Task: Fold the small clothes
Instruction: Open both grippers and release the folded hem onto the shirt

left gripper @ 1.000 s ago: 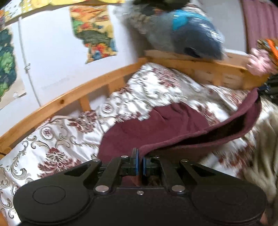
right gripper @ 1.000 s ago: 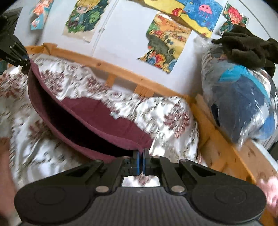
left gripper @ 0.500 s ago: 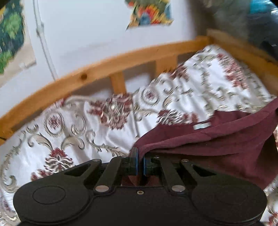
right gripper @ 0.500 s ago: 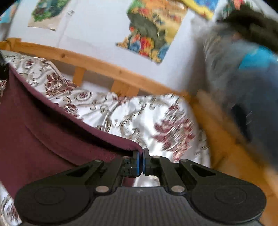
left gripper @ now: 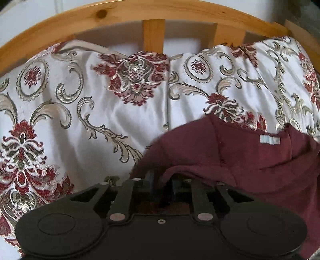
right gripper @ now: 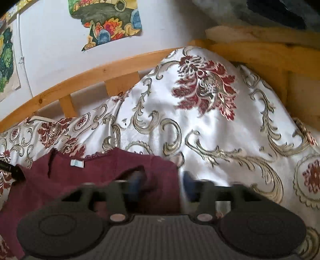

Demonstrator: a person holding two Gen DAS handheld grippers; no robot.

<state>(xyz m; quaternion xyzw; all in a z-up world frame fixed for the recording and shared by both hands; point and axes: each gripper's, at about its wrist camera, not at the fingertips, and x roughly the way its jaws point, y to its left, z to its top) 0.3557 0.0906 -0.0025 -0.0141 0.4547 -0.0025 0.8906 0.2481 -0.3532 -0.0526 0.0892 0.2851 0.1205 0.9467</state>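
Note:
A small maroon garment lies on the patterned bedspread, folded over, with a white label near its far edge. My left gripper has its jaws slightly apart, with the garment's left corner draped over and between them. In the right wrist view the garment lies at the lower left, its label showing. My right gripper is open, its fingers apart around the garment's right corner. The left gripper's tip shows at the left edge.
A wooden bed rail with slats runs along the far side of the bed, against a white wall with drawings. The bedspread bulges over a pillow at the right, by the wooden headboard.
Both grippers carried the garment's near edge forward and down onto its far part, folding it. Both jaws, shut on the cloth before, have now opened; the right is wider.

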